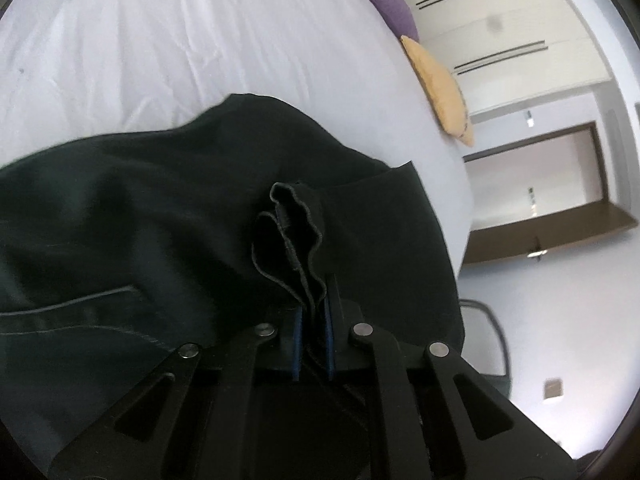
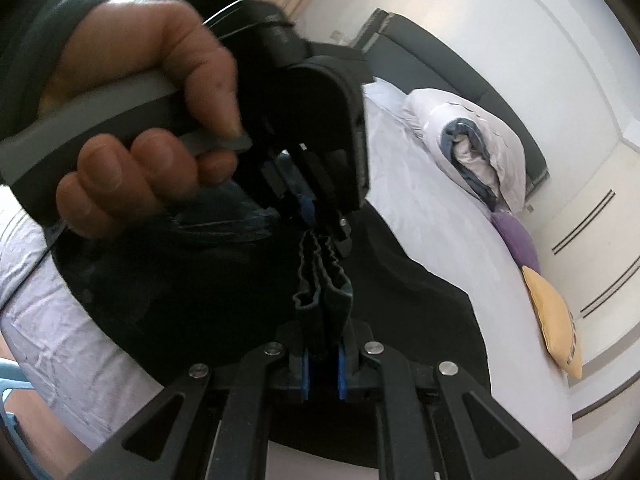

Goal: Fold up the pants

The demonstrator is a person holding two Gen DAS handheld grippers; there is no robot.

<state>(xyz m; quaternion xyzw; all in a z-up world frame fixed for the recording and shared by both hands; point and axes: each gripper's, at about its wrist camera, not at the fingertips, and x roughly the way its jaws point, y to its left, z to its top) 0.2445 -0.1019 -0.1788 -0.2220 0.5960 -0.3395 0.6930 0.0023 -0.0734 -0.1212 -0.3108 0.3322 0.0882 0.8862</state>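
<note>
The black pants (image 1: 160, 216) lie bunched on the white bed (image 1: 180, 40). My left gripper (image 1: 312, 320) is shut on a folded edge of the pants, which sticks up between its blue pads. My right gripper (image 2: 322, 356) is shut on another bunched edge of the same pants (image 2: 192, 300). In the right wrist view the left gripper (image 2: 320, 208), held in a hand (image 2: 140, 120), sits just beyond, pinching the same ruffled hem a short way off. Both hold the cloth lifted above the bed.
A purple cushion (image 1: 388, 4) and a yellow cushion (image 1: 440, 88) lie at the bed's edge. A rolled white and blue duvet (image 2: 472, 144) sits by the dark headboard (image 2: 460, 64). White wardrobe doors (image 1: 500, 20) and a wooden doorway (image 1: 540, 184) stand beyond.
</note>
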